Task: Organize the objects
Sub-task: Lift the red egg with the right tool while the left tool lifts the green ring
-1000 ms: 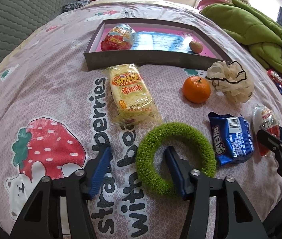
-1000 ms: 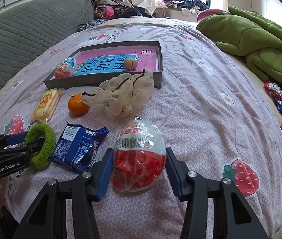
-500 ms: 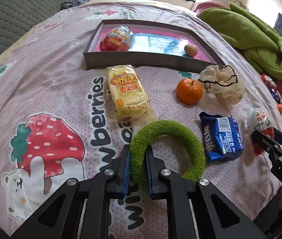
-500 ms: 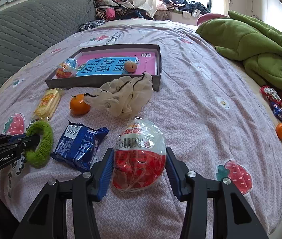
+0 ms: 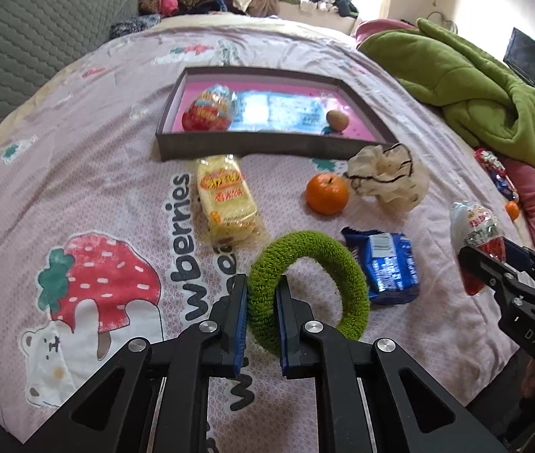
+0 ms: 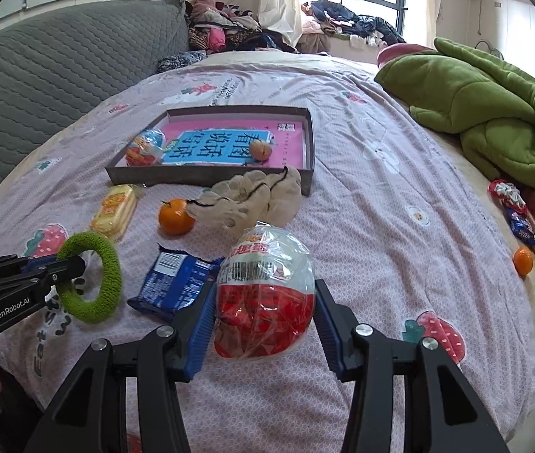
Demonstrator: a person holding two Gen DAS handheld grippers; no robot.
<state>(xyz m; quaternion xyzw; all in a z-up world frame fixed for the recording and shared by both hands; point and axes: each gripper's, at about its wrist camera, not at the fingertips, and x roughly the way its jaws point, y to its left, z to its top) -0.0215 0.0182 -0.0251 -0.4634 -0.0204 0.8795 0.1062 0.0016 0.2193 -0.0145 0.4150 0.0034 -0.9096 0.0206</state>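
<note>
My left gripper [image 5: 261, 294] is shut on a green fuzzy ring [image 5: 313, 283] and holds it lifted above the bed; it also shows in the right wrist view [image 6: 95, 277]. My right gripper [image 6: 265, 302] is shut on a red and white wrapped egg [image 6: 265, 290], raised off the bed; the egg shows in the left wrist view [image 5: 477, 241]. A shallow grey box [image 5: 267, 141] with a pink bottom sits further back, holding another wrapped egg [image 5: 209, 109] and a small brown fruit [image 5: 337, 119].
On the pink strawberry bedsheet lie a yellow cracker pack [image 5: 226, 198], a tangerine [image 5: 327, 193], a cream scrunchie [image 5: 388, 181] and a blue snack pack [image 5: 388, 264]. A green blanket [image 6: 494, 113] lies at right, with candies [image 6: 517, 211] and a second tangerine [image 6: 523, 260].
My left gripper closed on the green ring and lifted it. My right gripper closed in on the egg and raised it off the bed.
</note>
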